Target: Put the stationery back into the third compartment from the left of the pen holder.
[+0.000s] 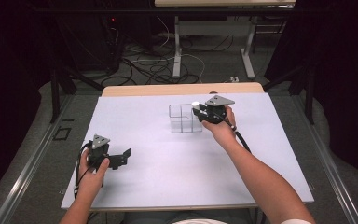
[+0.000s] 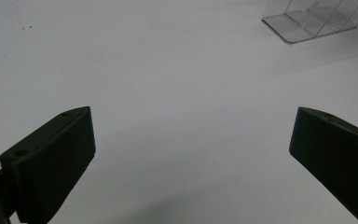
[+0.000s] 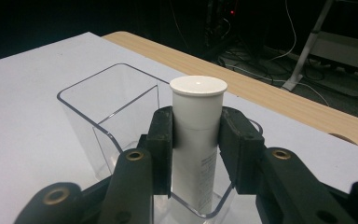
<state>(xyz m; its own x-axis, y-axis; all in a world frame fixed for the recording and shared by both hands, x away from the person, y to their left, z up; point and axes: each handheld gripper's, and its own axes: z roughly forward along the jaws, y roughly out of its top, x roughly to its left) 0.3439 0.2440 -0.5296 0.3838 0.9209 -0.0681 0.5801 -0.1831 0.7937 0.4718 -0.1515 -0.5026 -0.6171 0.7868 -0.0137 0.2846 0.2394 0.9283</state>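
- Nearest the lens in the right gripper view, the right claw [image 3: 196, 140] is clamped on a white tube [image 3: 196, 135]: its black pads press the tube's two sides just below the flat cap, and the tube stands upright at the centre of the frame
- The tube's lower part sits inside the near compartment of a clear organizer [image 3: 107, 100], a see-through box with dividers; whether its foot touches the floor of that compartment I cannot tell, since the jaws hide it
- In the high view the same right claw [image 1: 200, 112] shows at the upper middle of the frame, over the right side of the organizer [image 1: 182, 119], with the tube's cap [image 1: 195, 104] a pale dot at its tip
- My reading of the step: the tube is being set into the organizer, or else lifted out of it; one still moment does not settle which. If placing, the next move calls for a straight descent until the tube rests, then a release without tipping it against the thin clear wall
- The left claw [image 1: 121, 158] lies at the lower left of the high view, jaws spread wide with nothing between them, low over the white table [image 1: 168, 168], well apart from the organizer
- Writing: small grey print runs down the tube's lower side, too fine to read; no brand can be made out
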